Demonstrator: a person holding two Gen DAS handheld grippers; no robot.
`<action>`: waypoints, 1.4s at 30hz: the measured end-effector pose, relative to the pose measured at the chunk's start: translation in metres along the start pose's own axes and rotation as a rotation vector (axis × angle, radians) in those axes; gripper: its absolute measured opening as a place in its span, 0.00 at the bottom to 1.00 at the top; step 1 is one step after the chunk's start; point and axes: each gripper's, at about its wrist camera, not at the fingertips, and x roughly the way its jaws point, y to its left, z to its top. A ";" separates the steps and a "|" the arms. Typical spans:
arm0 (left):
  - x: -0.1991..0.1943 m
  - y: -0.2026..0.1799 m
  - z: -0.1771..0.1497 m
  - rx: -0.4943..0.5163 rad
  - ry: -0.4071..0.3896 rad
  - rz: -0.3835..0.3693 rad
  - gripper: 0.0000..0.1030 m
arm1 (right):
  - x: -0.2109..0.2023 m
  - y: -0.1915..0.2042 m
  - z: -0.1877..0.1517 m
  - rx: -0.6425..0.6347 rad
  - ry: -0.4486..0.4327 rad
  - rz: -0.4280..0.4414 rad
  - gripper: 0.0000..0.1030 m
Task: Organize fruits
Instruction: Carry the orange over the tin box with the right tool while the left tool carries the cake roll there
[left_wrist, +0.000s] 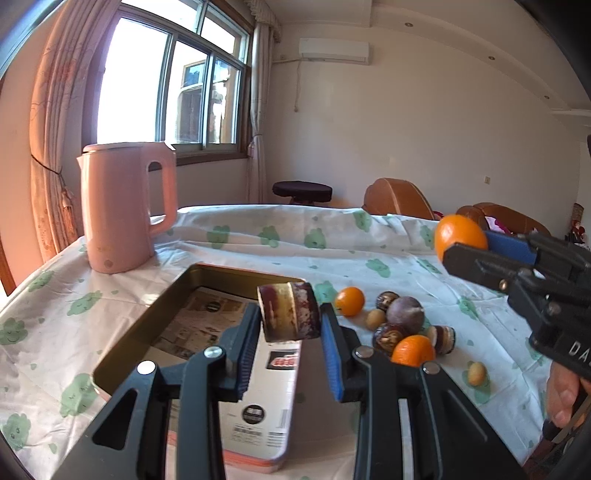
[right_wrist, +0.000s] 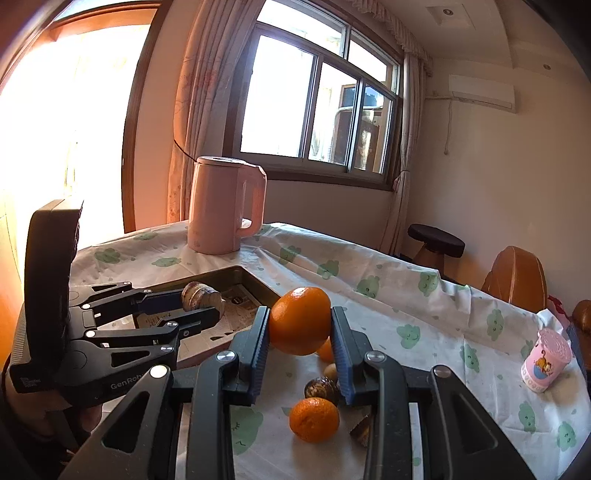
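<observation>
Fruit sits pinched in the left gripper (left_wrist: 290, 332): a banded dark piece (left_wrist: 288, 312) held above the empty tin (left_wrist: 147, 325), with oranges, brown fruit and small yellow ones (left_wrist: 399, 325) unsorted on the cloth. Right wrist view: the right gripper (right_wrist: 299, 350) clamps an orange (right_wrist: 300, 320) above that pile, so sorting has barely begun

Left hand-held gripper (left_wrist: 290, 325) and right hand-held gripper (right_wrist: 300, 328) (both raised), each clamped.

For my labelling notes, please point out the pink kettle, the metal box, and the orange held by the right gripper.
pink kettle (left_wrist: 114, 210): left wrist view, middle of its body.
metal box (left_wrist: 144, 328): left wrist view, left inner wall.
orange (right_wrist: 300, 320): right wrist view, centre of its peel, between the right gripper (right_wrist: 300, 349) fingers.
</observation>
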 end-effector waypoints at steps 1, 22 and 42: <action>0.000 0.004 0.001 -0.002 0.000 0.009 0.33 | 0.002 0.002 0.004 -0.005 0.000 0.006 0.33; 0.024 0.060 0.014 0.027 0.023 0.154 0.33 | 0.066 0.042 0.031 -0.070 0.067 0.067 0.33; 0.050 0.076 0.009 0.043 0.101 0.198 0.33 | 0.126 0.054 0.007 -0.046 0.200 0.097 0.33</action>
